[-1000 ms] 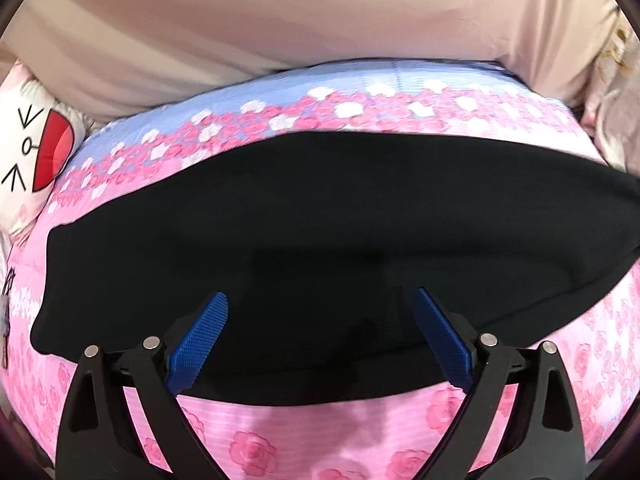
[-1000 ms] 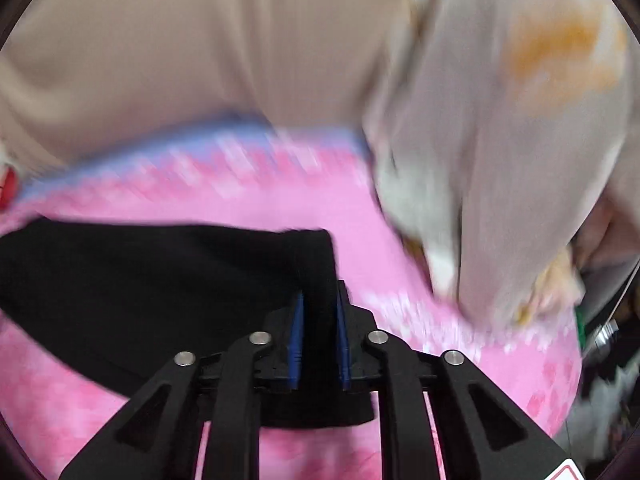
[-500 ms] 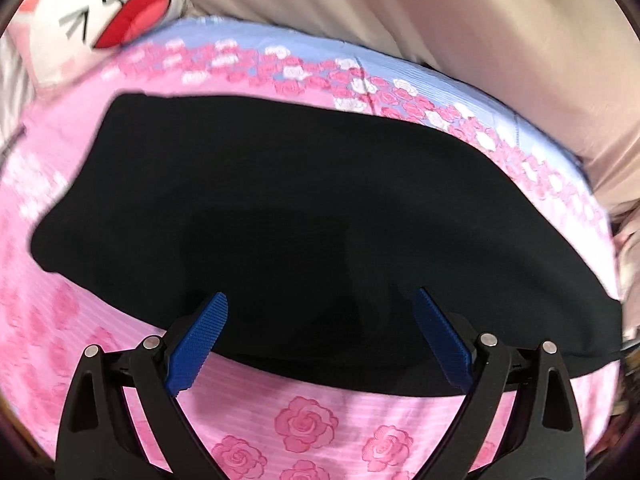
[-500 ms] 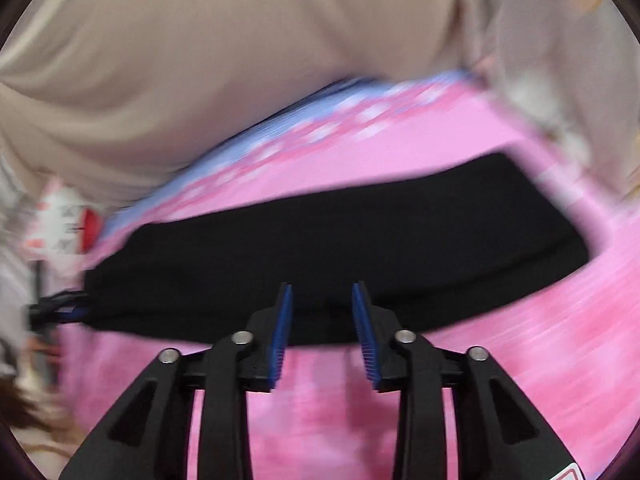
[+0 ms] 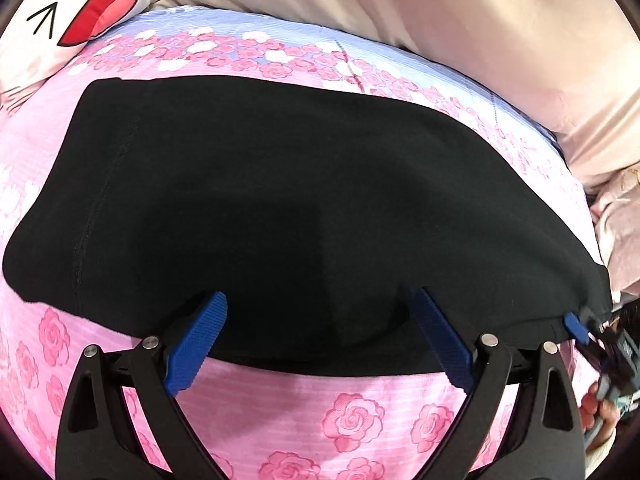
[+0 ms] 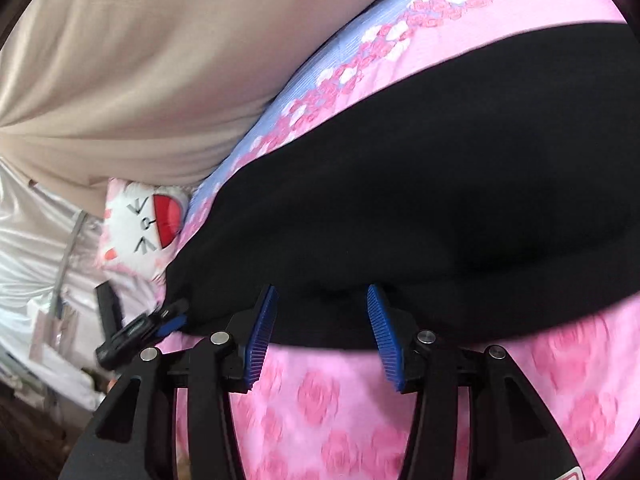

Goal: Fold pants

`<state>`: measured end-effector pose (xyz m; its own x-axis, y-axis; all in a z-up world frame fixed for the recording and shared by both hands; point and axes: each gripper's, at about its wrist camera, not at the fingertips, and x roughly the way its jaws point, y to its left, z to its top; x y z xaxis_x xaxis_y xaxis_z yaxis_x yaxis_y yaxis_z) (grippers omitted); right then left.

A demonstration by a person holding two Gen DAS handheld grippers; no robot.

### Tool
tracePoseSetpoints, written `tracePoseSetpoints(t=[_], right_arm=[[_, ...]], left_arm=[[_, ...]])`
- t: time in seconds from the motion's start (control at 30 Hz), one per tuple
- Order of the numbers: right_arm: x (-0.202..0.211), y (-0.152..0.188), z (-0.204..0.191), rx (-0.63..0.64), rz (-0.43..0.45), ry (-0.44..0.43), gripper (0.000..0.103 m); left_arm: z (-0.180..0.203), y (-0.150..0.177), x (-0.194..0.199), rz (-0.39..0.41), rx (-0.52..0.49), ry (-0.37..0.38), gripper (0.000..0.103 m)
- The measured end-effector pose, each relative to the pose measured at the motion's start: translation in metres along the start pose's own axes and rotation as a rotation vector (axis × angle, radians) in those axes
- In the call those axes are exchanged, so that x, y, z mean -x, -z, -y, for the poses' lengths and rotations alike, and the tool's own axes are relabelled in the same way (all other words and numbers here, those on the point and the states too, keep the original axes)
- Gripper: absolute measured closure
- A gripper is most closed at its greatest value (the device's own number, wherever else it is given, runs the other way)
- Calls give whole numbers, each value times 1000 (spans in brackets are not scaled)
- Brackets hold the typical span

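Observation:
The black pants [image 5: 280, 200] lie folded into a long flat band on a pink rose-print bed sheet [image 5: 352, 416]. My left gripper [image 5: 320, 336] is open and empty, its blue pads over the near edge of the band. My right gripper [image 6: 320, 320] is open and empty at the near edge of the pants [image 6: 440, 200]. In the left wrist view the right gripper's blue tip [image 5: 576, 326] shows at the band's right end. In the right wrist view the left gripper [image 6: 160, 320] shows at the band's left end.
A white cartoon-face pillow [image 5: 68, 12] lies at the far left of the bed, also seen in the right wrist view [image 6: 148, 224]. A beige curtain [image 5: 440, 8] hangs behind the bed. Pale bedding [image 5: 616, 220] is bunched at the right.
My right gripper let go of the pants' end, opened and swung left to face along the band. My left gripper stayed open and turned slightly, with the pants now lying flat.

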<state>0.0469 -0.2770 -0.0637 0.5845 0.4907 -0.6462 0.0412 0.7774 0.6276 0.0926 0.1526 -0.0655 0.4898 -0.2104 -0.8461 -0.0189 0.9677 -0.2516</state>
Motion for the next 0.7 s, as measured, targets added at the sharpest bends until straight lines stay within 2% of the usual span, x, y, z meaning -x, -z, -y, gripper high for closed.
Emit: tracePoseSetpoints(t=[0.03,0.1,0.13,0.2,0.33,0.37,0.4,0.43,0.47,0.53,0.57,0.6,0.63,0.7], right_arm=[[-4,-2,1,-1,8,1,57],[-6,-10,-1,4,31,15,97],[-4,-11,-2,18,33,44,97],[6,-7,-11,38,42,42,98],[47,16,-33,133,56,68,99],[50,19,-31,143,52,88,94],[47,23,-25,169,28,159,88],[41,26,-18,160,0,237,88],[38,28,-14,135,-18,258,88],[37,32,-23,121,-34,116,88],[32,32,-38,151,-35,74,80],[25,34,-52,187,-44,56,58],[16,35,-68,224,-61,28,48],[-13,40,-101,312,-114,-55,44]], left_arm=[[-1,-1,-1,-1,-4,3,10],[-2,-3,0,0,-16,10,10],[-4,-4,1,1,-18,7,10],[-9,-5,5,1,-22,-4,10],[-27,-1,20,36,-50,-74,10],[-33,0,20,34,-51,-84,10],[-39,1,19,24,-43,-83,10],[-43,2,19,19,-31,-73,11],[-46,3,22,19,-20,-61,11],[-51,6,35,40,-10,-44,11],[-53,7,43,55,-6,-37,11],[-56,10,53,81,0,-47,10],[-57,11,61,106,2,-70,10],[-63,13,76,148,10,-103,10]])
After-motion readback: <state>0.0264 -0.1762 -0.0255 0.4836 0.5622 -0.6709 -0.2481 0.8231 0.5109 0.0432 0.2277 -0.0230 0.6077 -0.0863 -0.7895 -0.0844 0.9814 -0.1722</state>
